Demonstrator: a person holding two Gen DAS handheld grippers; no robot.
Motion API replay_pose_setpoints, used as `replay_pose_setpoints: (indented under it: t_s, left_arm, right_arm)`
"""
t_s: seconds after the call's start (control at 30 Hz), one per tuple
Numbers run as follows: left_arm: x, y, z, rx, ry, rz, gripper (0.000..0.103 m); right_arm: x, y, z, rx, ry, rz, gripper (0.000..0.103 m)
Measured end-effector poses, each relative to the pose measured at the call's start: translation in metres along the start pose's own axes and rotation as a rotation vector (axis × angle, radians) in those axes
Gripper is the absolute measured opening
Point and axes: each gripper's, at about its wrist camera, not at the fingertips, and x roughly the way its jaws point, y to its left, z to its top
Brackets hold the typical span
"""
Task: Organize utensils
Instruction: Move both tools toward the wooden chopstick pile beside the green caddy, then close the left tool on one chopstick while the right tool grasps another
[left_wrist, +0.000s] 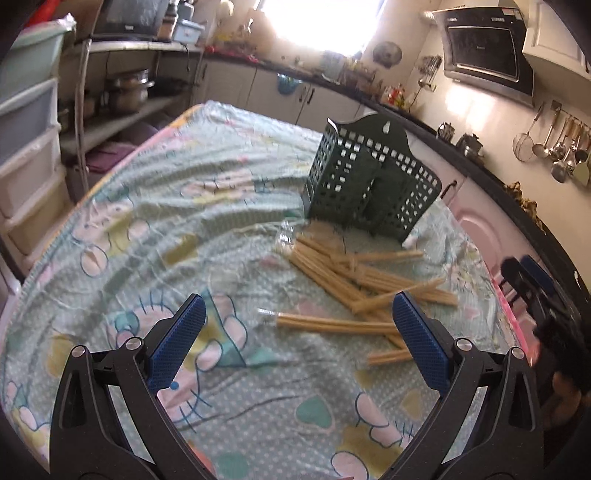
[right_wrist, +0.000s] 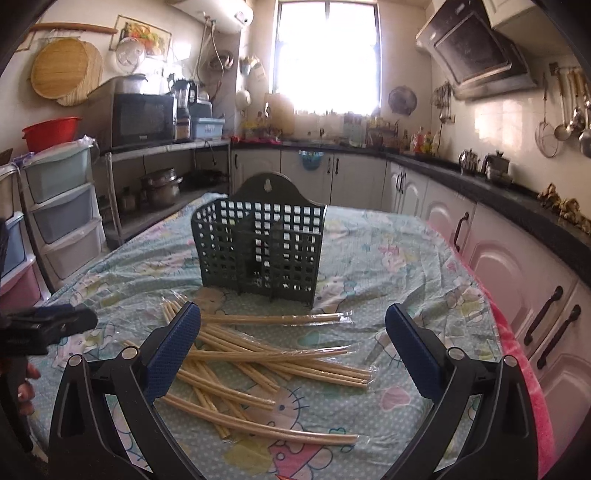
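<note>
Only the right wrist view shows the basket head-on, at frame centre — its slots look empty, though the mesh hides the bottom. The left wrist view has it tilted at upper right, blurred. Wrapped chopsticks lie scattered on the cloth just in front of the basket, none in it. The left gripper hangs wide open over bare cloth, holding nothing; the right gripper — equally spread, empty — hangs above the chopsticks in the lower frame.

Dark green grid basket; tan chopsticks; pastel cartoon-print cloth.
</note>
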Motion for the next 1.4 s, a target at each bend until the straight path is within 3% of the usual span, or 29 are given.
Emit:
replay_pose_setpoints:
  t_s: [0.13,0.3,0.53,0.6,0.77,0.97,1.3,1.4]
  left_arm:
    - [0.008,-0.002,-0.004,-0.024,0.079,-0.033,0.09]
    - [0.026,0.0,-0.011,-0.077,0.192,-0.059,0.073]
    - [0.05,0.008,-0.016,-0.141,0.267,-0.07,0.072]
    - [0.054,0.011,-0.013,-0.162,0.263,-0.071,0.071]
    - [0.062,0.023,-0.002,-0.237,0.266,-0.091,0.071]
    - [0.069,0.03,0.005,-0.27,0.246,-0.081,0.063]
    - [0.074,0.046,0.01,-0.297,0.22,-0.044,0.027]
    - [0.076,0.049,0.011,-0.297,0.223,-0.039,0.023]
  right_arm:
    - [0.014,-0.01,0.004,0.004,0.03,-0.022,0.097]
    - [0.031,-0.022,0.004,0.002,0.064,-0.049,0.097]
    - [0.062,-0.045,0.001,0.031,0.153,-0.079,0.096]
    - [0.07,-0.049,0.0,0.04,0.179,-0.078,0.088]
    - [0.093,-0.057,0.0,0.055,0.256,-0.073,0.081]
    - [0.127,-0.07,0.001,0.118,0.389,-0.025,0.066]
    - [0.168,-0.085,-0.004,0.277,0.534,0.05,0.051]
    - [0.178,-0.091,-0.004,0.315,0.547,0.055,0.049]
